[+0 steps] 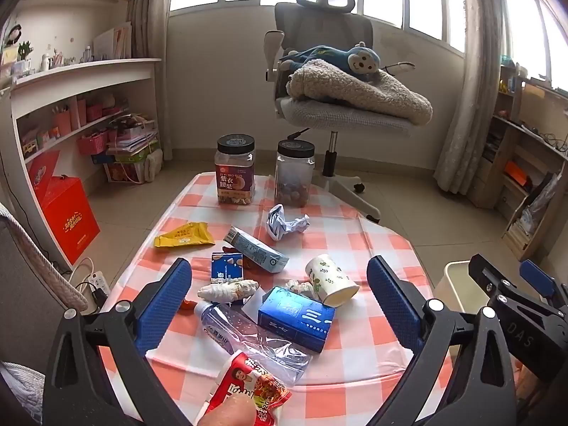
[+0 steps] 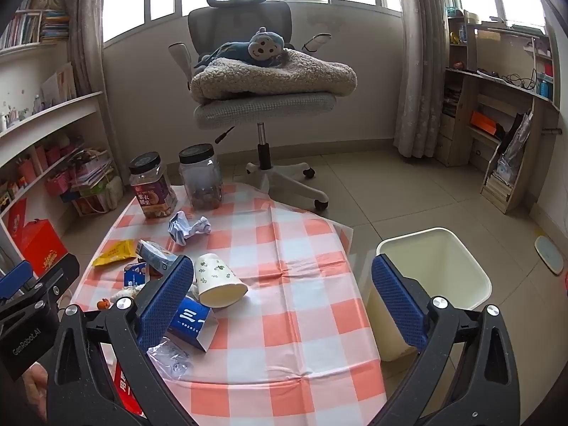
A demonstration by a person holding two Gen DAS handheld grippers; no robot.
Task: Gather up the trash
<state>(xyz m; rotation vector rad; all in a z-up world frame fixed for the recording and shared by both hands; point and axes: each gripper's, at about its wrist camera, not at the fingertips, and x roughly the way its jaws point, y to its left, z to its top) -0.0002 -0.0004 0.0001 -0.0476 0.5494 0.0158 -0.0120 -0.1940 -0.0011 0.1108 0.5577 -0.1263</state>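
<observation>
Trash lies on the checked tablecloth (image 1: 355,348): a tipped paper cup (image 1: 332,278) (image 2: 218,280), a blue box (image 1: 296,317) (image 2: 193,321), a crushed clear bottle (image 1: 248,337), a red snack wrapper (image 1: 248,390), a blue carton (image 1: 255,248), a small blue pack (image 1: 227,266), a yellow packet (image 1: 184,236), crumpled paper (image 1: 285,225) (image 2: 190,229) and a tissue wad (image 1: 229,289). My left gripper (image 1: 278,305) is open above the pile, empty. My right gripper (image 2: 284,301) is open, empty, between the table and the cream bin (image 2: 433,284).
Two black-lidded snack jars (image 1: 236,170) (image 1: 294,174) stand at the table's far edge. An office chair (image 1: 340,106) with a blanket and plush monkey is behind. Shelves and a red box (image 1: 67,213) stand left; a desk shelf (image 2: 497,106) stands right.
</observation>
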